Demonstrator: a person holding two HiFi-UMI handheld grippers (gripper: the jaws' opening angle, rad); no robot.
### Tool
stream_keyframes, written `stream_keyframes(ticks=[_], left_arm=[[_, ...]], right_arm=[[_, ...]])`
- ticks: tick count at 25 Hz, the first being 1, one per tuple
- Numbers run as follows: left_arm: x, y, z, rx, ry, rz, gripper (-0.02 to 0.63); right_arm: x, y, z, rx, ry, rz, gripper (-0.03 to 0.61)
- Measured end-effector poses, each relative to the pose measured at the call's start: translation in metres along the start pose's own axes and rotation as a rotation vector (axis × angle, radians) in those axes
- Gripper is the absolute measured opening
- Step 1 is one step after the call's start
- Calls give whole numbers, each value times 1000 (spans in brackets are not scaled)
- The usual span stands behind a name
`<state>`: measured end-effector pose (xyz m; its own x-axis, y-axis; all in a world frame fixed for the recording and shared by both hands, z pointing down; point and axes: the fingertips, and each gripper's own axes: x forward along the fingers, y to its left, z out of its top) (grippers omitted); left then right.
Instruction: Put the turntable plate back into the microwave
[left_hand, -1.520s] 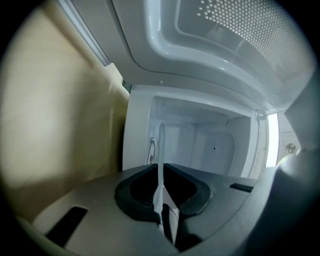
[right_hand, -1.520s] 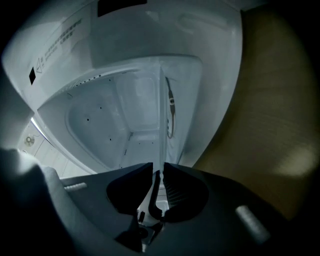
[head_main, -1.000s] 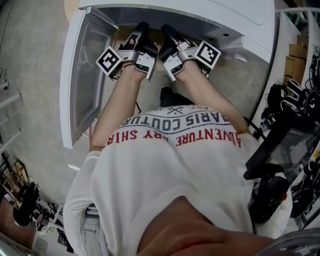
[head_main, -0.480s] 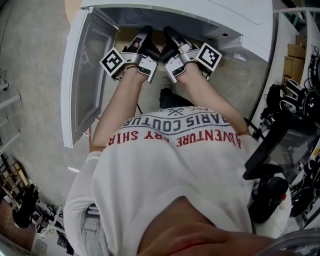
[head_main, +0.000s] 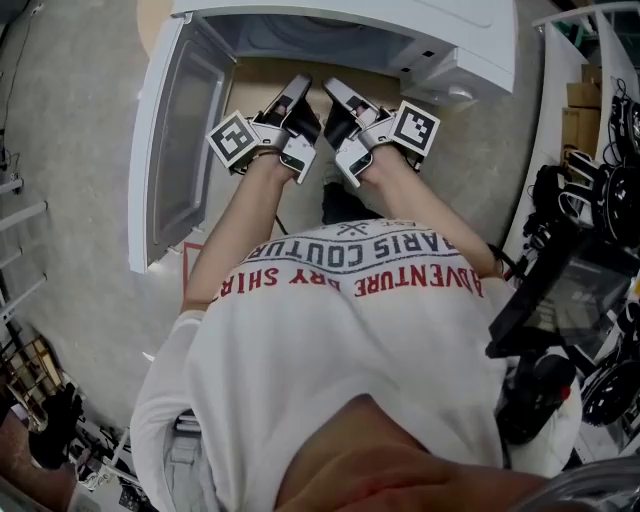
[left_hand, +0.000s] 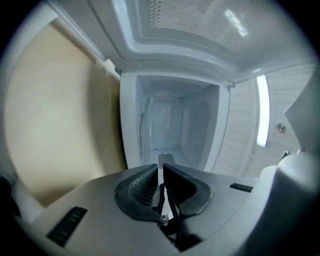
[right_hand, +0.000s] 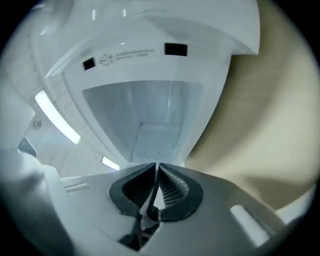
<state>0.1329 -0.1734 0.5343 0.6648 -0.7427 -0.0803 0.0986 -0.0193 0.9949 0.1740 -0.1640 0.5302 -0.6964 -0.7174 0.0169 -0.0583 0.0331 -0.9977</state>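
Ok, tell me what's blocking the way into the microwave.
Nothing visible. The door is swung open and the microwave cavity gapes ahead of the left gripper and right gripper. Both are shut, and no turntable plate shows.

Grey speckled floor (head_main: 70, 130), tan tabletop (head_main: 255, 72), cluttered white shelving (head_main: 548, 130) at right.

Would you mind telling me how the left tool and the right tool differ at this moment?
The left tool sits nearer the open door; the right tool sits further from it. In the head view the left tool angles up and to the right, while the right tool angles up and to the left, so their tips converge. Shared: both point into the microwave with jaws together and nothing between them.
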Motion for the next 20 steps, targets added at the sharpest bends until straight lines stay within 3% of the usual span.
stream_keyframes(ticks=[3,5,9,11,13,16,20], left_arm=[[94,47,103,112,194,22,34],[113,54,127,279,326,33,34],[63,15,76,750,527,33,34],[31,-7,44,951,626,37,34],[4,-32,17,1100,704,17,34],[-28,-72,-16,1226,770,-49,34],[-82,-112,-71,1224,786,-111,34]], right_arm=[[107,-49,84,-200,-3,-94,15],[127,-59,105,-380,27,-168,15],[60,-38,68,-882,236,-374,15],[23,-19,38,-1020,342,-429,15],[-4,7,7,-1119,427,-440,15],[-35,46,-29,-1235,455,-434,15],[-84,87,-93,-1258,432,-375,15]])
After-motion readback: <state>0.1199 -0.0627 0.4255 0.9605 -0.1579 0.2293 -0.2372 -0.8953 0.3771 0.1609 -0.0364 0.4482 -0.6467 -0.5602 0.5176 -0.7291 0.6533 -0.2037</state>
